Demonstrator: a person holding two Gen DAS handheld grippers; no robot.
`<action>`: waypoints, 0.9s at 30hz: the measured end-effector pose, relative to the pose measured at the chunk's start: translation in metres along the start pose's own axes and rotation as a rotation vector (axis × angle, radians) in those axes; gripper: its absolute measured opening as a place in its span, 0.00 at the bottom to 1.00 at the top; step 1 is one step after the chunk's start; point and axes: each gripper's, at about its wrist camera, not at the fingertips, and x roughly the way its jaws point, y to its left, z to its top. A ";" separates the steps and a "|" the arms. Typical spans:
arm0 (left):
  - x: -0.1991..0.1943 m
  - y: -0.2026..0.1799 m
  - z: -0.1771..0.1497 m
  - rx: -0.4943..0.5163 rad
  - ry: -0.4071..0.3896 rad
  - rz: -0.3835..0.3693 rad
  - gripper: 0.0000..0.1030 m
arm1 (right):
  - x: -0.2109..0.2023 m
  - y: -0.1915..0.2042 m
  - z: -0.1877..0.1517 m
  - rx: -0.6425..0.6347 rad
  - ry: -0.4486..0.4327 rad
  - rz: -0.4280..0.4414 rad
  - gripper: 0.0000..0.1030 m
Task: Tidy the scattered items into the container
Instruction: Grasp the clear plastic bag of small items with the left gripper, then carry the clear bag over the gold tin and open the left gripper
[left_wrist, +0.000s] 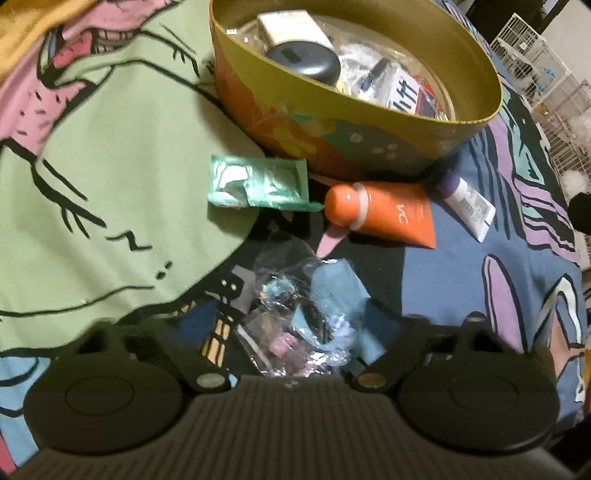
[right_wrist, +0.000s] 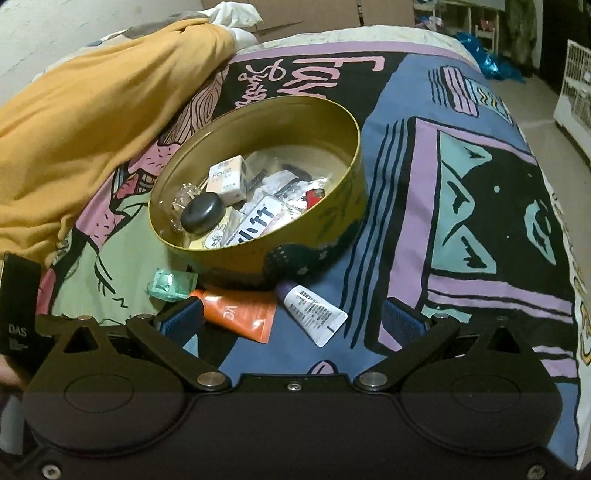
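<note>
A round gold-lined tin (left_wrist: 314, 136) (right_wrist: 332, 236) sits on the patterned bedspread and holds several small items. In front of it lie a green sachet (left_wrist: 258, 182) (right_wrist: 171, 284), an orange tube (left_wrist: 384, 214) (right_wrist: 240, 314) and a white tube with a purple cap (left_wrist: 465, 203) (right_wrist: 314, 314). My left gripper (left_wrist: 291, 339) points down over a clear plastic bag of small blue and pink bits (left_wrist: 295, 317). The bag lies between its jaws, which stand apart from it. My right gripper (right_wrist: 291, 317) is open, low over the two tubes, its left blue pad (right_wrist: 181, 321) beside the orange tube's cap.
A mustard-yellow cloth (right_wrist: 92, 110) is heaped at the back left of the bed. The bed's edge drops off on the right (right_wrist: 576, 295). A white wire cage (left_wrist: 535, 66) stands beyond it. A black block with white lettering (right_wrist: 18, 306) pokes in at the left edge.
</note>
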 end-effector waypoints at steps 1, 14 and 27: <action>0.001 0.001 0.000 -0.009 0.005 -0.002 0.72 | 0.001 0.001 -0.001 -0.008 -0.003 -0.009 1.00; -0.035 0.006 -0.008 -0.046 -0.093 -0.022 0.25 | 0.007 0.004 -0.005 -0.019 0.011 -0.022 1.00; -0.053 -0.002 -0.020 -0.036 -0.133 0.002 0.25 | 0.011 0.003 -0.007 -0.022 0.033 -0.018 1.00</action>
